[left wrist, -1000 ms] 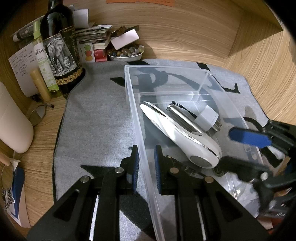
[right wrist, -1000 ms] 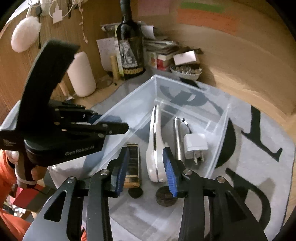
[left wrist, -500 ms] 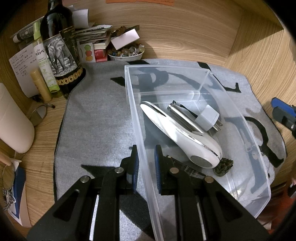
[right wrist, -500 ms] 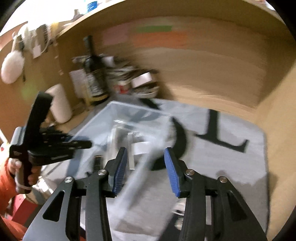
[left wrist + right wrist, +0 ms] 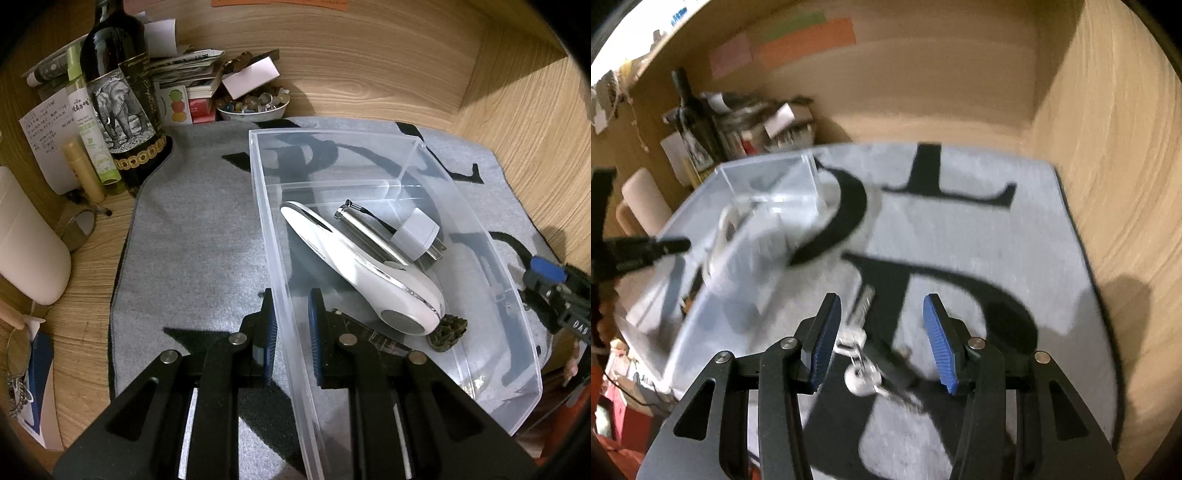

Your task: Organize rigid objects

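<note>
A clear plastic bin (image 5: 369,136) lies on the grey mat (image 5: 192,229). It holds a white handheld device (image 5: 354,266), a silver tube (image 5: 354,221), a white plug adapter (image 5: 417,232), a small dark lump (image 5: 448,328) and a flat black item (image 5: 373,336). My left gripper (image 5: 291,332) is shut on the bin's left wall. In the blurred right wrist view, my right gripper (image 5: 882,339) hovers over the mat (image 5: 997,258) right of the bin (image 5: 768,173). Its jaws are opening. Small silver metal pieces (image 5: 860,376) lie below them, untouched.
A dark wine bottle (image 5: 122,92), a green spray bottle (image 5: 88,122), stacked papers (image 5: 184,66) and a bowl of beads (image 5: 255,107) crowd the back left corner. A white cylinder (image 5: 26,240) stands at the left. Wooden walls (image 5: 517,129) close the back and right.
My right gripper has left the bin and swung right over the mat, its jaws wider. The left gripper and the bin have not moved.
</note>
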A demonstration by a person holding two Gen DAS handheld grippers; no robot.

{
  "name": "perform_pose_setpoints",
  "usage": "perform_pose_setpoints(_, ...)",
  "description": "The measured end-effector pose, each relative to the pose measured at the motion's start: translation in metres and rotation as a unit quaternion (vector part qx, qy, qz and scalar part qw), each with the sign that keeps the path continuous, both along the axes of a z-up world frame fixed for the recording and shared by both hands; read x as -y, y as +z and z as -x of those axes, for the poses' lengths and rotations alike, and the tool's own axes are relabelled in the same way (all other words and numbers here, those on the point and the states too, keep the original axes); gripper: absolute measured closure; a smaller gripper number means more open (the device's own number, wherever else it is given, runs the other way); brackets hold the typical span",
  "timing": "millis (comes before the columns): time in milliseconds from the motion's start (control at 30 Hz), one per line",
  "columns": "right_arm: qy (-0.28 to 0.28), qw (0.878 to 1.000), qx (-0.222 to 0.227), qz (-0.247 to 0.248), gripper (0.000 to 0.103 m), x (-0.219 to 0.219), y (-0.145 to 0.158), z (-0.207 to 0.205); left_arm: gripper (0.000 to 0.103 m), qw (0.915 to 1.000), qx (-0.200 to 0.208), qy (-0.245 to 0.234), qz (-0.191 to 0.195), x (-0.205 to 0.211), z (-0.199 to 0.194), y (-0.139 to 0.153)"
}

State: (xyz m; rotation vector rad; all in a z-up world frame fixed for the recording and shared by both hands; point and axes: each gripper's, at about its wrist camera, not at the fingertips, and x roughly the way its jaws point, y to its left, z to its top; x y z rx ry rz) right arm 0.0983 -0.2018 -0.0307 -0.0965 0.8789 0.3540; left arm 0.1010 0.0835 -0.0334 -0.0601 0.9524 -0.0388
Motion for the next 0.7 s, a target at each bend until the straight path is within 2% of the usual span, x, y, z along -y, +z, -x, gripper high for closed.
perform_pose_setpoints(233, -0.018, 0.999, -0.042, 0.010, 0.059, 0.018, -0.030, 0.006, 0.089, 1.0000, 0.001, 0.001, -0.004, 0.000, 0.001, 0.000)
perform_pose_setpoints(500, -0.001, 0.999, -0.025, 0.024, 0.060, 0.009, -0.030, 0.004, 0.089, 1.0000, 0.000, 0.001, -0.004, -0.001, 0.000, 0.000)
perform_pose_setpoints(633, 0.004, 0.999, -0.020, 0.032, 0.079, 0.005, -0.033, -0.004, 0.089, 1.0000, 0.000, 0.001, -0.004, -0.001, 0.001, 0.000)
perform_pose_setpoints(700, -0.001, 1.000, -0.019, 0.025, 0.080, 0.006, -0.032, -0.007, 0.089, 1.0000, 0.000, 0.001, -0.004, 0.000, 0.001, 0.000)
